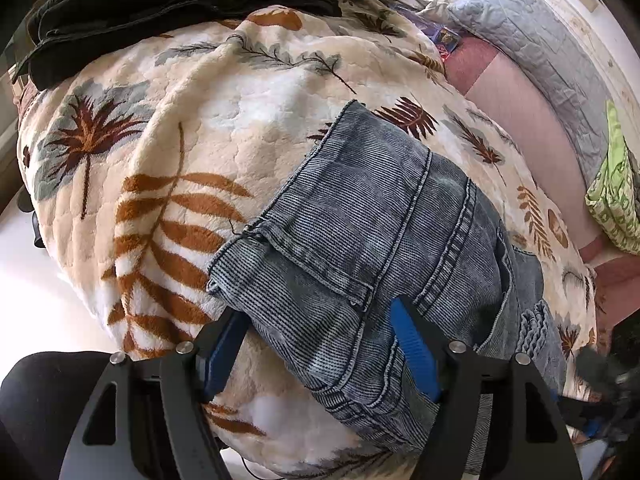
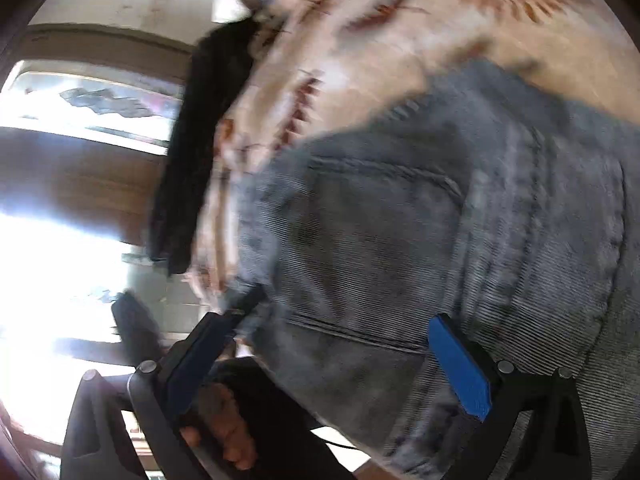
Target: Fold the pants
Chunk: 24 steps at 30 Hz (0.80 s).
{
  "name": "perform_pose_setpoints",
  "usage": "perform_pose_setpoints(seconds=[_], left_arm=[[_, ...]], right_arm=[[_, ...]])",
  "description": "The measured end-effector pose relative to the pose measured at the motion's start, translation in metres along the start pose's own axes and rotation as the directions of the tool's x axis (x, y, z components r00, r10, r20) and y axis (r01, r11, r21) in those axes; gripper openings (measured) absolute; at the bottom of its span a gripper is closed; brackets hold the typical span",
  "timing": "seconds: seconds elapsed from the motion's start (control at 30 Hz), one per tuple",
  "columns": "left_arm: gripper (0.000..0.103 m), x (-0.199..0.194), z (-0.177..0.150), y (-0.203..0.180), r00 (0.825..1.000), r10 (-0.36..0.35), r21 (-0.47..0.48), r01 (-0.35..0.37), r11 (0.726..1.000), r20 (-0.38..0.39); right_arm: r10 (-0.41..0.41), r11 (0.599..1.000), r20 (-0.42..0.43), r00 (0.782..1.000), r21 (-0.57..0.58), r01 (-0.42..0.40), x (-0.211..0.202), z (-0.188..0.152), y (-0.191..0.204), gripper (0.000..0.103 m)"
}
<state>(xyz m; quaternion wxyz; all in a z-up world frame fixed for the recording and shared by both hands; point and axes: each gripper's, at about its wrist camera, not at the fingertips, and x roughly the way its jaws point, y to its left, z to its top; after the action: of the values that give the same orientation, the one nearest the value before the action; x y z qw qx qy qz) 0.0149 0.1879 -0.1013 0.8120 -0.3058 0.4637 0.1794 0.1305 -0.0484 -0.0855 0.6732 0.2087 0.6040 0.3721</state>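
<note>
On the leaf-print blanket (image 1: 208,128), folded jeans (image 1: 360,216) (hems far) run lengthwise away.

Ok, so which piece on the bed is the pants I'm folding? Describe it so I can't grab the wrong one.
Start from the cream leaf-print blanket that covers the bed. The pants lie on its near part as a folded bundle, right in front of the left claw. They are faded blue-grey ribbed denim with stitched seams, unlike the black clothing heaped at the far edge.
</note>
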Motion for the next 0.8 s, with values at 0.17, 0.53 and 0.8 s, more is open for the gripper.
perform_pose_setpoints(seconds=[0.17,0.53,0.8], left_arm=[[0.085,0.004,0.001,-0.003,1.0,-0.014,0.013,0.014,1.0,-0.008],[0.025,0.001,0.009,0.0,0.999,-0.047,0.011,0.047,0.999,-0.017],[0.013,-0.047,-0.001,-0.049,0.986,-0.009,0.197,-0.025,0.98,0.167]], right_arm=[[-0.071,0.997,-0.018,0.997,-0.001,0.071,0.026,0.003,-0.018,0.103],[-0.003,1.0,0.008,1.0,0.026,0.002,0.015,0.005,-0.022,0.103],[0.157,0.982,0.081,0.984,0.098,-0.164,-0.011,0.005,-0.034,0.102]])
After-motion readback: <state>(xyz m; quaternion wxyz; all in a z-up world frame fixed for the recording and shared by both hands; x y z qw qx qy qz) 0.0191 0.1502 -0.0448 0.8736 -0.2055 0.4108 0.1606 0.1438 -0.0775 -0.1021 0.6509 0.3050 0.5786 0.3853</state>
